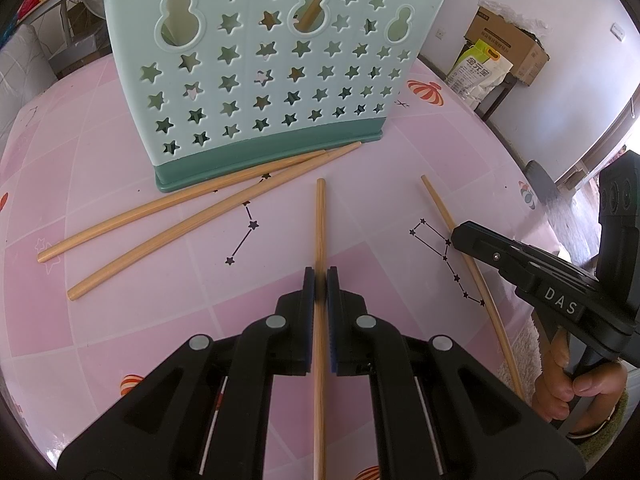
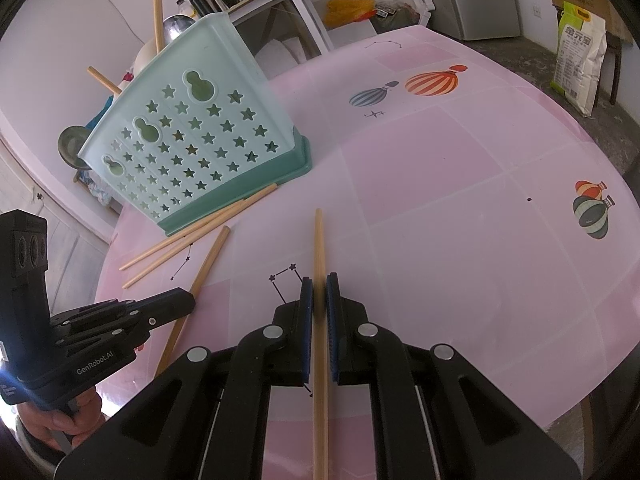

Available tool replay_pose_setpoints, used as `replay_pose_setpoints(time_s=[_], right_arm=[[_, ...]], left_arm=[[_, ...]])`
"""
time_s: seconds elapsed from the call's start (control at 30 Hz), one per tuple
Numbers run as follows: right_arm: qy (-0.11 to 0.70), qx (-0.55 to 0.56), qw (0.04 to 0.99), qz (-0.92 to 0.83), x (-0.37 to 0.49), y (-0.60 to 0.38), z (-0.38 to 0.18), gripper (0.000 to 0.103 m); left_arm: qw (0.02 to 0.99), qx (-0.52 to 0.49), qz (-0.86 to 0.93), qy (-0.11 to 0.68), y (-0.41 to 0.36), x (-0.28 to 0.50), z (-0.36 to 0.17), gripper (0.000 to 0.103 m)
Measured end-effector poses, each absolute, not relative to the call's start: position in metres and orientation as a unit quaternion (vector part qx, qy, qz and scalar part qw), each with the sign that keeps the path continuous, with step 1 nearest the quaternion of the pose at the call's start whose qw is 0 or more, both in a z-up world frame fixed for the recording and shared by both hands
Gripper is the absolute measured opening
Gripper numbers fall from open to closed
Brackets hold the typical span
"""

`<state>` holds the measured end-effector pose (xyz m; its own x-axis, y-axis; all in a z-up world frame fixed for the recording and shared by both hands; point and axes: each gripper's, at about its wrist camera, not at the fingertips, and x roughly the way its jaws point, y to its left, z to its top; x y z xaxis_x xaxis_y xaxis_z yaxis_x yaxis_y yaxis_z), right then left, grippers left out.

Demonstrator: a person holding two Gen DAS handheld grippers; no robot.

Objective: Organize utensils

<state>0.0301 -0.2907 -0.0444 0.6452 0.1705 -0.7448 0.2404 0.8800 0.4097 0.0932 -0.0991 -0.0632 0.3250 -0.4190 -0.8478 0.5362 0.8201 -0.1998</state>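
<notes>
Holding one chopstick apiece, both grippers hovered over the pink tablecloth (image 2: 460,208).

The left gripper (image 1: 320,276), marked "GenRobot.AI", pinched a chopstick (image 1: 320,224); the right gripper (image 2: 319,280), lettered "DAS", pinched another (image 2: 319,240). Two loose chopsticks (image 1: 160,216) lay against the green star-cut holder (image 1: 256,64).

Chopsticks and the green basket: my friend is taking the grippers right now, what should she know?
Left hand-held gripper: shut on one chopstick.
Right hand-held gripper: shut on another chopstick.
Two loose chopsticks lie on the pink table against the base of the green basket.
Done: at least one chopstick already stands in the basket.
Left: drop in the two held, then pick up the two loose ones.
</notes>
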Motion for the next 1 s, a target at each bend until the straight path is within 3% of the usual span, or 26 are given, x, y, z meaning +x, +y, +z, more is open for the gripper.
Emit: replay_pose_setpoints(time_s=[0.37,0.5,1.0], right_arm=[[0.421,0.244,0.874,-0.020,0.030,-0.291,-0.044,0.007],[0.421,0.245,0.873,-0.020,0.030,-0.291,-0.045,0.007],[0.434,0.266,0.861,-0.005,0.038,-0.298,-0.045,0.007]], left_arm=[[0.811,0.063,-0.296,0.500,-0.099,0.094,-0.063,0.005],[0.808,0.066,-0.305,0.499,-0.102,0.095,-0.061,0.013],[0.798,0.075,-0.327,0.501,-0.122,0.103,-0.053,0.019]])
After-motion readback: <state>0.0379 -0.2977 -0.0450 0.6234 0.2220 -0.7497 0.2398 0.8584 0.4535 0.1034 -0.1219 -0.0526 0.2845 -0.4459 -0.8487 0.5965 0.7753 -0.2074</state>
